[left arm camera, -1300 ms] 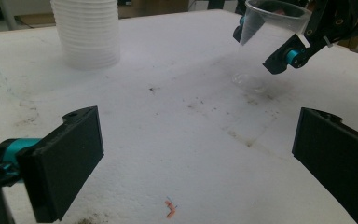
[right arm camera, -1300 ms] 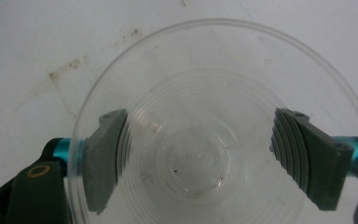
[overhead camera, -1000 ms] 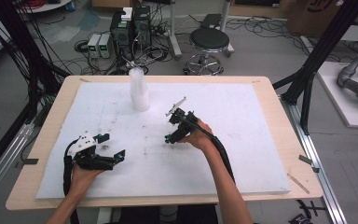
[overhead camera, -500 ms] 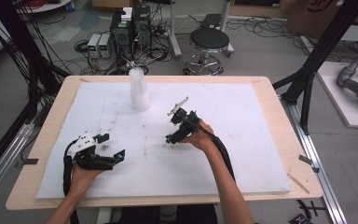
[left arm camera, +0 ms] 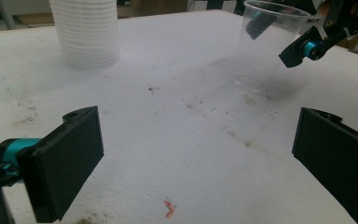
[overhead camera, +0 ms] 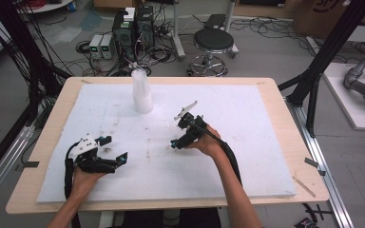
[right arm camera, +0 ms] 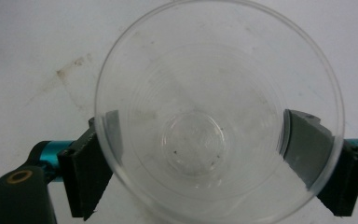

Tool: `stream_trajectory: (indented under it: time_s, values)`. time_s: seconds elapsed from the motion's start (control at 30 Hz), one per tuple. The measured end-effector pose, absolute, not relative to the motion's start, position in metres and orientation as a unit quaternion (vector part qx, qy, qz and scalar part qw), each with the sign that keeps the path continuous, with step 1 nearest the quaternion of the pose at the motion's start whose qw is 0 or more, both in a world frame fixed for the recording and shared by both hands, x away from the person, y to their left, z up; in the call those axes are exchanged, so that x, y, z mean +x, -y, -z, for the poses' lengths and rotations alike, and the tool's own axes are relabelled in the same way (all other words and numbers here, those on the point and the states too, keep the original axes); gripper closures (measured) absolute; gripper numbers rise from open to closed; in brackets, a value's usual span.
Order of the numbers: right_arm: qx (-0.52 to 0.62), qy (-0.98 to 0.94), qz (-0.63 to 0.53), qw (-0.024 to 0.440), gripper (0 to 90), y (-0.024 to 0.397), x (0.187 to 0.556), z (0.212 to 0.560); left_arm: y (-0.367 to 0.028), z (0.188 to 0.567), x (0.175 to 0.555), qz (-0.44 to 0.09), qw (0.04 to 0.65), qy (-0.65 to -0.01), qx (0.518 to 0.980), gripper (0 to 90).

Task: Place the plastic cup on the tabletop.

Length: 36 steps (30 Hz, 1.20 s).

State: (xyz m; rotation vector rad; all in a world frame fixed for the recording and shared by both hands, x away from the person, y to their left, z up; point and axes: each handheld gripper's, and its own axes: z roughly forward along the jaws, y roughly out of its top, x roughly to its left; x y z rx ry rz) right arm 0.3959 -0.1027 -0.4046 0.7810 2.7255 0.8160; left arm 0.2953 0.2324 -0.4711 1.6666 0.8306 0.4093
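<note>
Clear plastic cup (right arm camera: 219, 121) stands upright between right claw's (right arm camera: 205, 158) just-opened jaws, unpinched

Cup stack (overhead camera: 141, 91) (far side) blocks; white mat (overhead camera: 266, 142) lies open.

One clear cup (left arm camera: 270, 42) is being counted at two o'clock, one stack of white cups (left arm camera: 86, 30) at eleven, and two grippers.
</note>
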Motion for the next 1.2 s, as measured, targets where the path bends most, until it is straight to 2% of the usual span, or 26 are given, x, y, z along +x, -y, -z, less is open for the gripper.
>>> stream_trajectory:
  time_s: [0.43,0.8,1.2]
  values:
    - [0.266,-0.911,-0.300,0.099,13.1,0.122,0.380,0.405,-0.232,0.471,0.296,-0.173,0.578,-0.358,0.713,1.8]
    - [0.279,-0.871,-0.385,0.124,13.2,0.161,0.345,0.411,-0.233,0.471,0.295,-0.173,0.581,-0.355,0.712,1.8]
    - [0.311,-0.805,-0.467,0.193,13.3,0.228,0.310,0.428,-0.234,0.472,0.293,-0.177,0.588,-0.349,0.708,1.8]
